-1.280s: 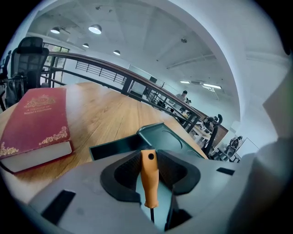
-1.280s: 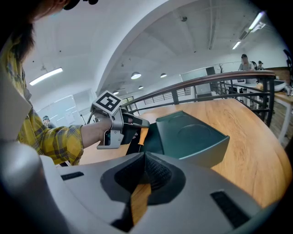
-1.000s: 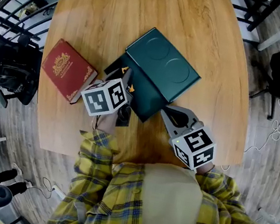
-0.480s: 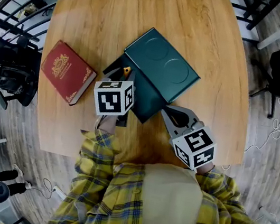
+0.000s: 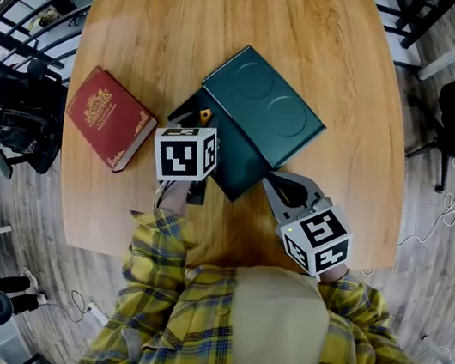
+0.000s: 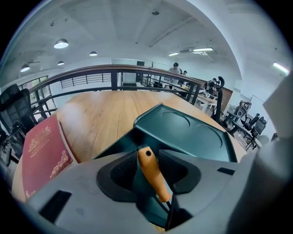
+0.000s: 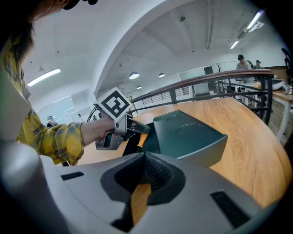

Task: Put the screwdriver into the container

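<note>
Orange is the handle of the screwdriver (image 6: pixel 154 178), which stands between the jaws of the left gripper (image 6: pixel 147 157). Those jaws have just been opening and stand apart, with a sliver of space on the handle's left side, so we read no squeeze on it. The handle's butt end pokes out past the fingertips, and the dark shaft runs back towards the gripper's body. It all hangs over the open, shadowed part of the dark green container (image 5: pixel 266 114). We cannot tell whether the tool already touches the inside.

The container sits near the middle of the round wooden tabletop (image 5: pixel 321 45). Its flat panel with two round recesses lies on the side away from us. A red book (image 5: pixel 108 117) with gold ornament lies on the tabletop left of the container, apart from it.

The right gripper (image 7: pixel 145 157) is closed with nothing in it, its pads meeting at the tips. It sits low by the container's near right corner, pointing towards it. Yellow plaid sleeves (image 5: pixel 186 318) lead to both grippers
</note>
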The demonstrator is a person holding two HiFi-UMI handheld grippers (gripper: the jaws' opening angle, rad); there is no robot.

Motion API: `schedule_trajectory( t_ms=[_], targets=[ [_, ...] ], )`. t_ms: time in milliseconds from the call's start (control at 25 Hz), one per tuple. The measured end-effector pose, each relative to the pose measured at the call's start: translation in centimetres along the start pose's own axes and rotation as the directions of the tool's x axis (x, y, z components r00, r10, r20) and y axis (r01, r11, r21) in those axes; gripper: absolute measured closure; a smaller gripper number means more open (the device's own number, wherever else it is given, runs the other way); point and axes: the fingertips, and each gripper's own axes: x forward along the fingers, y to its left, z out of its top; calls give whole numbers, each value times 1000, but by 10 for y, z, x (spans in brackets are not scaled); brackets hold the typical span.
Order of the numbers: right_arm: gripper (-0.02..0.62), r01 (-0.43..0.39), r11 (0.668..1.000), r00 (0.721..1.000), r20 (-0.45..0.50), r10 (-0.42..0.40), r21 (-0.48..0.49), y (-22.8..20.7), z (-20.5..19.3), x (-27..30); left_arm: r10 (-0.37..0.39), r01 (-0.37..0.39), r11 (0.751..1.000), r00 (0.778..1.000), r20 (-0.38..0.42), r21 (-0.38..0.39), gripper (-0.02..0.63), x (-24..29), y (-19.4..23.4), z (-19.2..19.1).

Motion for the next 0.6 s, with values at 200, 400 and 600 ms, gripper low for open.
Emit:
schedule_trajectory(
  t_ms=[200,400,600],
  targets=[
    [529,3,1000,1000,-3,-3,-7,0,1,1,11,-10,998,1000,-23,61,472,3,-3,0],
    [529,6,1000,1000,-4,-6,-7,-1,0,1,44,-37,989,998,-52,141,465,7,-4,-2],
    [529,12,1000,1000,-5,-12,-9,-2,-1,-1,43,-22,979,994,-98,202,459,10,-10,-2]
  ],
)
